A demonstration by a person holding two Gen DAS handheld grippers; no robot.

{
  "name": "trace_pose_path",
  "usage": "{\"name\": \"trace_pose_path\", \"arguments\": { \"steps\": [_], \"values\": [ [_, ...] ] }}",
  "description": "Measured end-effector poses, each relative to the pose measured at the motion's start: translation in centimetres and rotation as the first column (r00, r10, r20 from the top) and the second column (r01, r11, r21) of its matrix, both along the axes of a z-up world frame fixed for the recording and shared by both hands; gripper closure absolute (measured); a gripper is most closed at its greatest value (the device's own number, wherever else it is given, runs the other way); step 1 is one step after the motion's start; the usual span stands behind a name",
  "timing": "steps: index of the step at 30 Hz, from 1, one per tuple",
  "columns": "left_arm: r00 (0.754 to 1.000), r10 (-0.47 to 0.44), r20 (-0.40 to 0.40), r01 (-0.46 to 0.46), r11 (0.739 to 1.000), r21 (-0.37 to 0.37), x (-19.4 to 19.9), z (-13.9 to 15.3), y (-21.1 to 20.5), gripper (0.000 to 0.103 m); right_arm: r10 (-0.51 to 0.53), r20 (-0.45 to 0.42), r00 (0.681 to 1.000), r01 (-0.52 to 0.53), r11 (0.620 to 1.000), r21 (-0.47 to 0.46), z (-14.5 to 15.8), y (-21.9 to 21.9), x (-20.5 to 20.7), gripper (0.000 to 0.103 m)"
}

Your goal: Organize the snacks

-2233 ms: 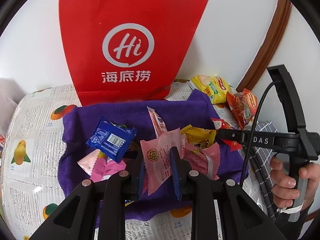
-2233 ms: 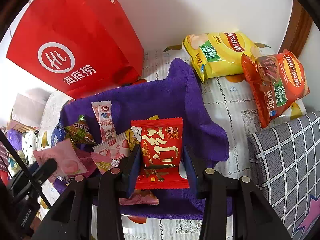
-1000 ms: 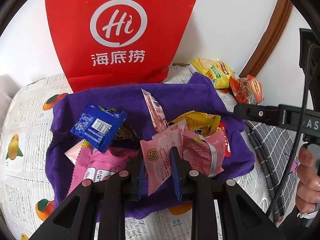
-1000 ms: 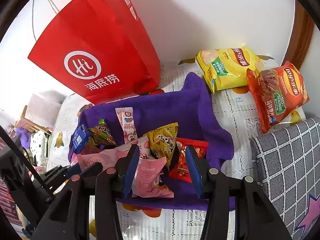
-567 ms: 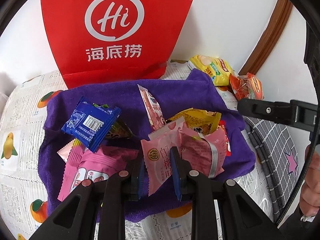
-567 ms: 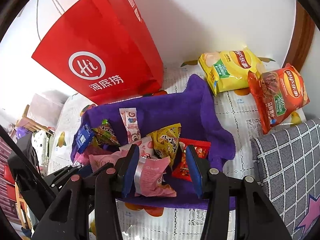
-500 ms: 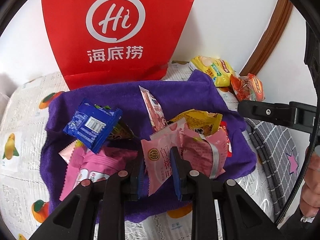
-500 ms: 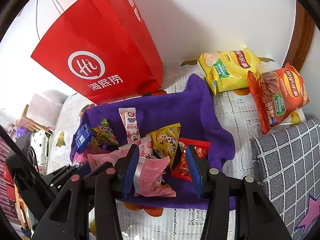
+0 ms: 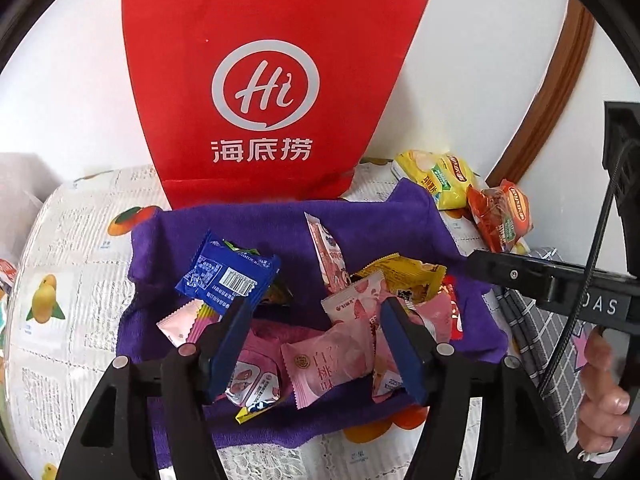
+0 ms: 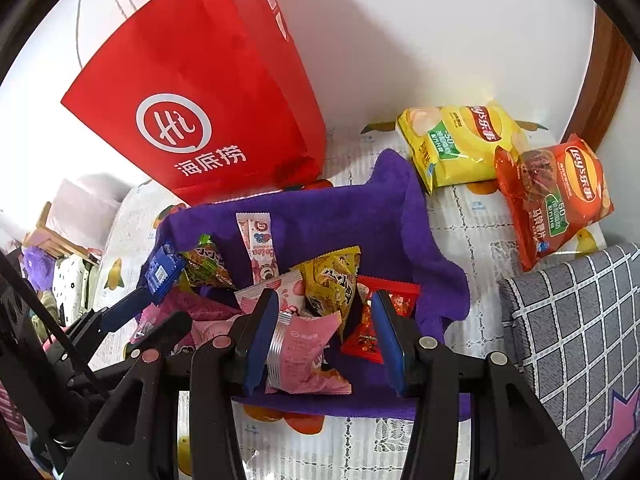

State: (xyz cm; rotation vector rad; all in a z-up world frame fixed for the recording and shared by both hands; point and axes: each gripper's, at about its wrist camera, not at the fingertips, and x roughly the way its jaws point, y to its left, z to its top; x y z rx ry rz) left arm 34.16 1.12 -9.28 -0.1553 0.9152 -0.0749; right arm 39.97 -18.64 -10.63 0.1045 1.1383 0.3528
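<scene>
A purple cloth bin (image 9: 280, 228) (image 10: 360, 224) holds several small snack packets. A pink peach packet (image 9: 328, 360) lies loose in it between the fingers of my left gripper (image 9: 316, 320), which is open just above the bin's front. My right gripper (image 10: 324, 312) is open and empty over the bin's front right, above a pink packet (image 10: 304, 352), a yellow packet (image 10: 332, 284) and a red packet (image 10: 380, 320). A blue packet (image 9: 226, 276) sits at the bin's left.
A tall red paper bag (image 9: 264, 92) (image 10: 200, 92) stands against the wall behind the bin. Yellow (image 10: 460, 140) and orange (image 10: 556, 196) chip bags lie at the back right. A grey checked cushion (image 10: 572, 320) is at the right. The table has a fruit-print cover.
My left gripper has opened and let go of the pink peach packet, which now lies in the bin. My right gripper, which dropped the red packet earlier, stays open.
</scene>
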Motion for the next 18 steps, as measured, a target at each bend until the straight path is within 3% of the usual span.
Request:
{"name": "trace_pose_path", "arguments": {
  "steps": [10, 18],
  "values": [
    [1.000, 0.023, 0.007, -0.023, 1.000, 0.009, -0.7, 1.6, 0.6, 0.038, 0.025, 0.050, 0.998, -0.023, 0.999, -0.036, 1.3, 1.3, -2.1, 0.055],
    [0.999, 0.036, 0.019, -0.036, 0.999, 0.026, -2.3, 3.7, 0.6, 0.037, -0.036, 0.098, 0.995, 0.038, 0.999, -0.025, 3.5, -0.1, -6.3, 0.052]
  ]
}}
